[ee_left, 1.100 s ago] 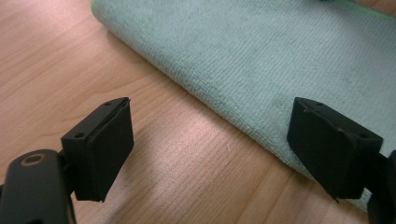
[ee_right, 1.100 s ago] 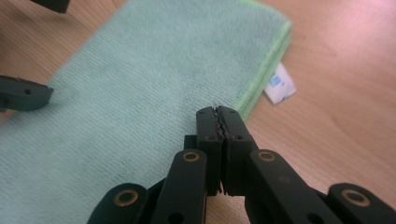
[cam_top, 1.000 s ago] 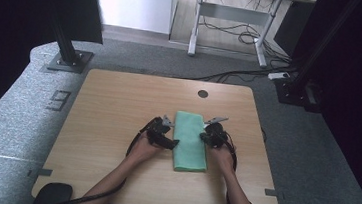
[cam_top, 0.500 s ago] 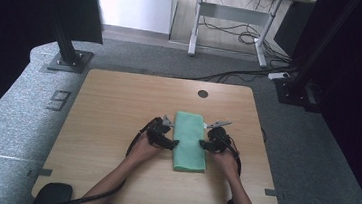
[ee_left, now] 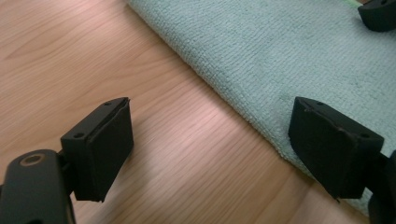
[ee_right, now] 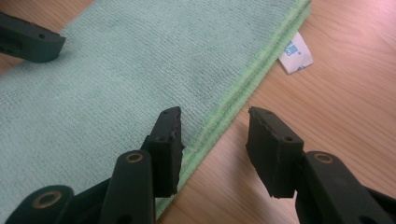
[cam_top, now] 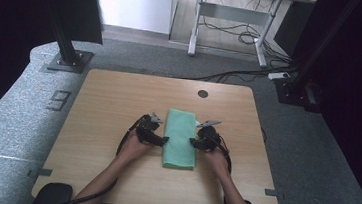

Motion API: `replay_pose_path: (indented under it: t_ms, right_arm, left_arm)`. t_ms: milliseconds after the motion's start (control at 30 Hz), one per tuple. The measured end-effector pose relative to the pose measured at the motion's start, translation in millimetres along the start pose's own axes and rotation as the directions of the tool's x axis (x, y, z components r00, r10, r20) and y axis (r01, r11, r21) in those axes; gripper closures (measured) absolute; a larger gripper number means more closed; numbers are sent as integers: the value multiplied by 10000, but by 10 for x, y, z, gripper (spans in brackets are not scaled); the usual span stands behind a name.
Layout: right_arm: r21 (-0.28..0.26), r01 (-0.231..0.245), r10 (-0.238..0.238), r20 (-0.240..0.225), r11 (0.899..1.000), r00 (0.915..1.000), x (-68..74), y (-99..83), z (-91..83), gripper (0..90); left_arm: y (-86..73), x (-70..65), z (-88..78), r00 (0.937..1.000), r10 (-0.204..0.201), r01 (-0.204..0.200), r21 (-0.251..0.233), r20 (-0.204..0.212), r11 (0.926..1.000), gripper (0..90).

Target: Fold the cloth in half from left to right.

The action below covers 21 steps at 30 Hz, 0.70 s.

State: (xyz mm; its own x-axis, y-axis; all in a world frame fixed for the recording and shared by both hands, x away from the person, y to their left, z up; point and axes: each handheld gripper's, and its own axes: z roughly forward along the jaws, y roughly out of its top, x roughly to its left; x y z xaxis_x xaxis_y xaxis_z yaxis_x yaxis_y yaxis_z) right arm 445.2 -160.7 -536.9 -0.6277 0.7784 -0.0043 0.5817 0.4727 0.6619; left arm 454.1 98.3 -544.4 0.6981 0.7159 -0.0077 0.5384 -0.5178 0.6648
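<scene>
A folded green microfibre towel point(cam_top: 180, 138) lay flat on the wooden table point(cam_top: 109, 100), its long side running away from the person, roughly at the middle of the tabletop and a little toward the near edge. The left gripper point(cam_top: 158, 139) sat at the towel's left long edge and the right gripper point(cam_top: 193, 142) at its right long edge, each pointing inward at the cloth from its own side, the person's hands point(cam_top: 133, 145) behind them. In the left gripper view the left gripper point(ee_left: 210, 140) had its jaws spread wide and clamped on nothing — one jaw stood over bare wood, the other over the towel's point(ee_left: 299, 60) rounded folded edge, which ran diagonally between them. In the right gripper view the right gripper point(ee_right: 212, 135) straddled the towel's point(ee_right: 121, 79) layered, stitched edge: one jaw was over the cloth, the other over the table just beside it. Its jaws had just been opening from a full clench and then eased slightly inward, with the hem between them but the pads not pressing on it — released, not grasping. A small white care label point(ee_right: 295, 55) stuck out from that same edge onto the wood, farther along. A dark round cable hole point(cam_top: 203, 93) showed in the tabletop beyond the towel's far end.
</scene>
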Motion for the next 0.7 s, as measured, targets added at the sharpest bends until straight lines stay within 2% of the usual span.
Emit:
replay_pose_path:
  t_ms: [267, 467, 567, 700]
  right_arm:
    - [-157, 179, -182, -234, 9997, 9996, 197, 167, 164, 528]
    - [-208, 155, -163, -386, 9997, 9991, 248, 243, 238, 524]
    - [-301, 126, -139, -439, 9995, 9989, 253, 264, 271, 514]
    - [-348, -2, -15, -471, 9994, 9989, 246, 260, 279, 501]
  left_arm:
    - [-172, 213, -161, 9985, -429, 429, -23, -336, 9991, 143]
    - [-216, 289, -201, 9969, -426, 419, -128, -663, 9990, 142]
    - [-219, 341, -201, 9964, -534, 527, -133, -656, 9985, 141]
    - [-218, 340, -201, 9966, -504, 496, -136, -659, 9987, 141]
